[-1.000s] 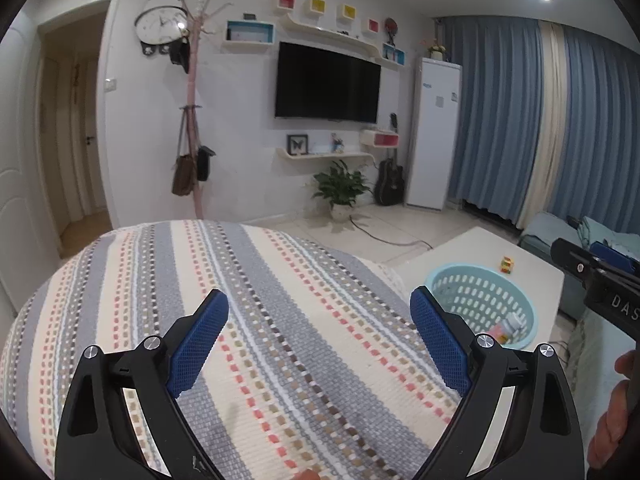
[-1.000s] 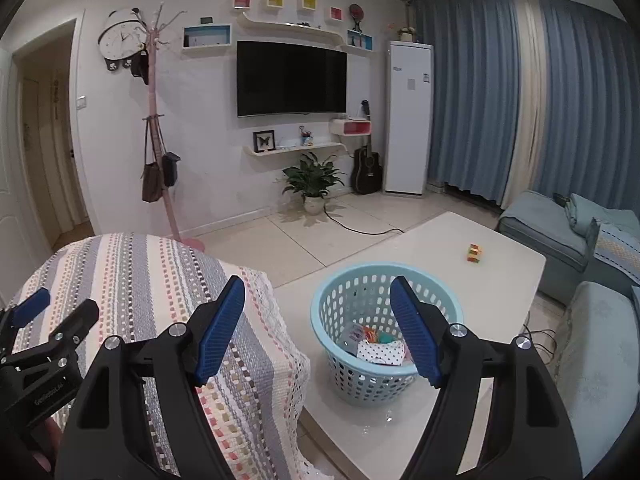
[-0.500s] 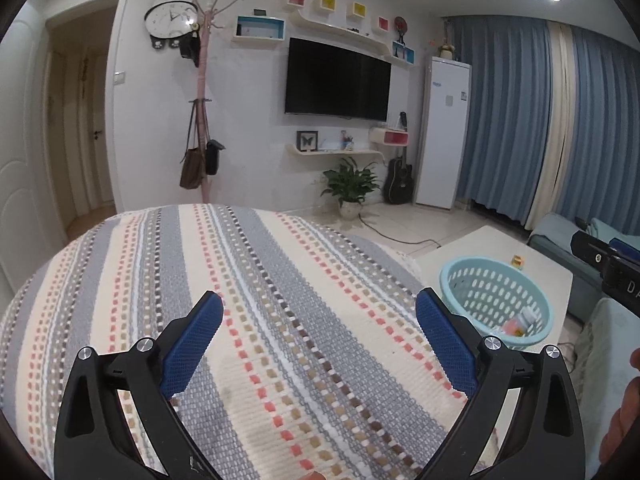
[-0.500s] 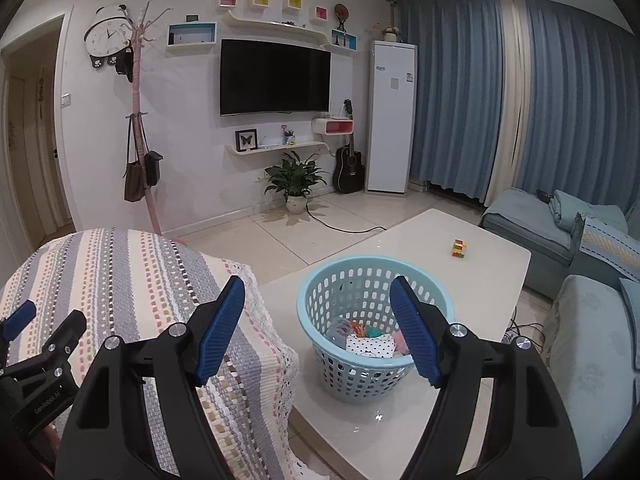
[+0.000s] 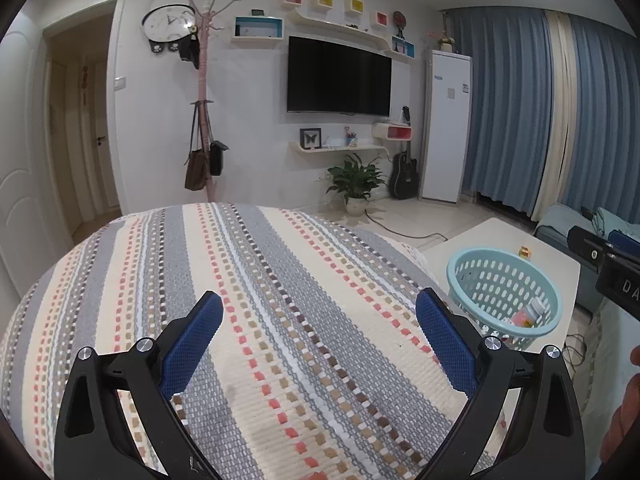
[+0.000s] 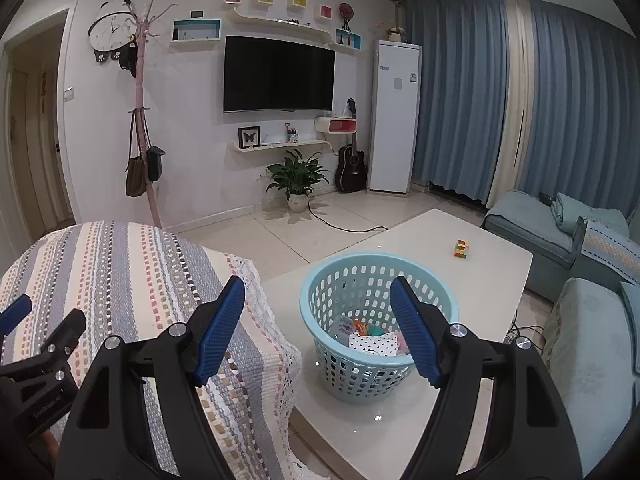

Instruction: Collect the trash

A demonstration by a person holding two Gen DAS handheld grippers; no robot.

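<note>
Left gripper (image 5: pixel 318 330): fingers (image 5: pixel 192 340) spread wide, nothing between them. Below and ahead of the fingers lies only the striped woven cover (image 5: pixel 260 300), grey, cream and salmon bands running away from the tips. Neither finger touches the cloth, as far as the view shows.

Right gripper (image 6: pixel 316 326): fingers (image 6: pixel 414 336) likewise wide apart, holding nothing. In the right wrist view the light blue basket (image 6: pixel 360 376) sits just ahead of the tips, between them and nearer the right finger, whose pad overlaps the basket's rim in the picture. Contact cannot be judged.

Trash (image 6: pixel 374 342): already inside the basket, at the bottom. A white piece with dark dots, plus small red, orange and teal scraps beside it. From the left wrist view the same basket (image 5: pixel 500 280) appears beyond the right finger of the left gripper, well off to its right, with pink and white scraps low inside.

Basket stands on the white tabletop (image 6: pixel 420 236), near the edge closest to the striped cover (image 6: pixel 120 272). A small multicoloured cube (image 6: pixel 461 249) rests on the tabletop beyond the basket, apart from it.

Left gripper's body (image 6: pixel 36 368) shows to the left of the right gripper's left finger, over the cover.
</note>
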